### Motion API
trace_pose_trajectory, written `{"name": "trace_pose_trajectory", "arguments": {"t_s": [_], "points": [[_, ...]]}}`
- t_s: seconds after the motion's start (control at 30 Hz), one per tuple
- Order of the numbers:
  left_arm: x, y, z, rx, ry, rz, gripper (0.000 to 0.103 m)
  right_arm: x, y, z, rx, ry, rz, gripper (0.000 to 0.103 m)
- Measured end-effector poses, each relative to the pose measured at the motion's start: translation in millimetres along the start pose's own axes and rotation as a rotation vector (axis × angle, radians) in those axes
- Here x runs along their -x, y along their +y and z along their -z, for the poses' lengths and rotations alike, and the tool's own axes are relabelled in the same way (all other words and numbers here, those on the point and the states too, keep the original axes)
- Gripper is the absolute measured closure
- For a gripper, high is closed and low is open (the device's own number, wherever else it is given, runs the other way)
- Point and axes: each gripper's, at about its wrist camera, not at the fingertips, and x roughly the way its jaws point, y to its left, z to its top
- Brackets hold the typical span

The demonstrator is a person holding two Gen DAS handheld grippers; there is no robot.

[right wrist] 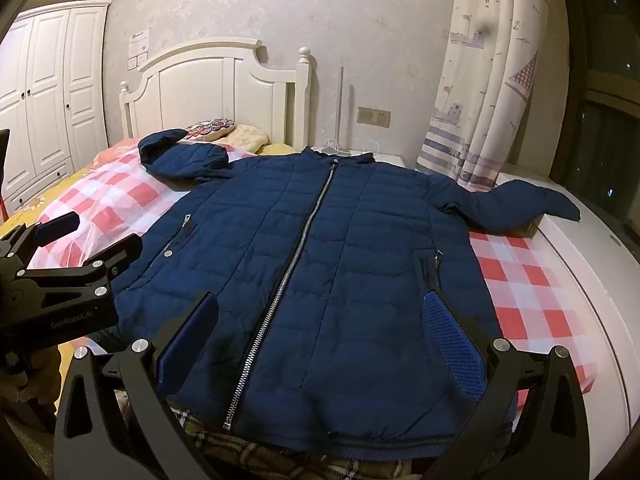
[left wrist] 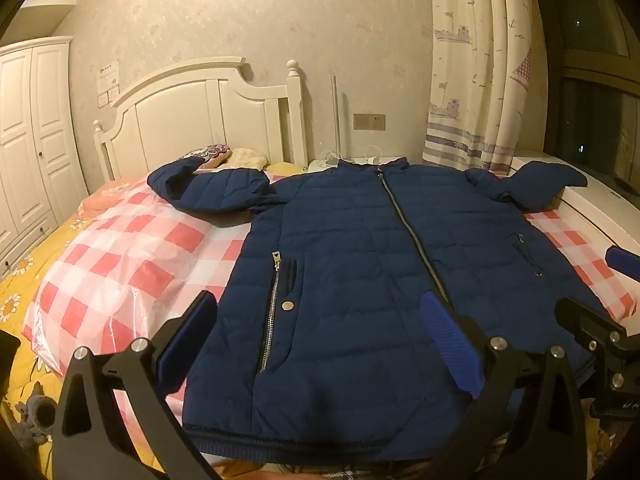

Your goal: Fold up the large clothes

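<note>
A navy quilted jacket (left wrist: 352,264) lies flat on the bed, front up, zipped, hem towards me, both sleeves spread out near the collar end. It also shows in the right wrist view (right wrist: 320,264). My left gripper (left wrist: 320,320) is open above the jacket's lower left half, empty. My right gripper (right wrist: 320,320) is open above the jacket's lower middle and right, empty. The right gripper shows at the right edge of the left wrist view (left wrist: 592,288). The left gripper shows at the left edge of the right wrist view (right wrist: 84,236).
The bed has a red and white checked cover (left wrist: 120,264) under clear plastic and a yellow flowered quilt (left wrist: 24,280). A white headboard (left wrist: 208,116), pillows (left wrist: 224,156), a wardrobe (left wrist: 32,140), a curtain (left wrist: 476,80) and a window ledge (right wrist: 580,240) surround it.
</note>
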Motion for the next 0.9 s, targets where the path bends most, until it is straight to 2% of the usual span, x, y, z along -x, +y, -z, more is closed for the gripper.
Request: {"name": "trace_pose_trajectory", "arguments": {"t_s": [0.9], "points": [[-4.4,2.3,8.5,0.002,0.021,-0.006,0.002,-2.0,2.3,2.0,-0.011,0.006,-0.006,0.005]]}}
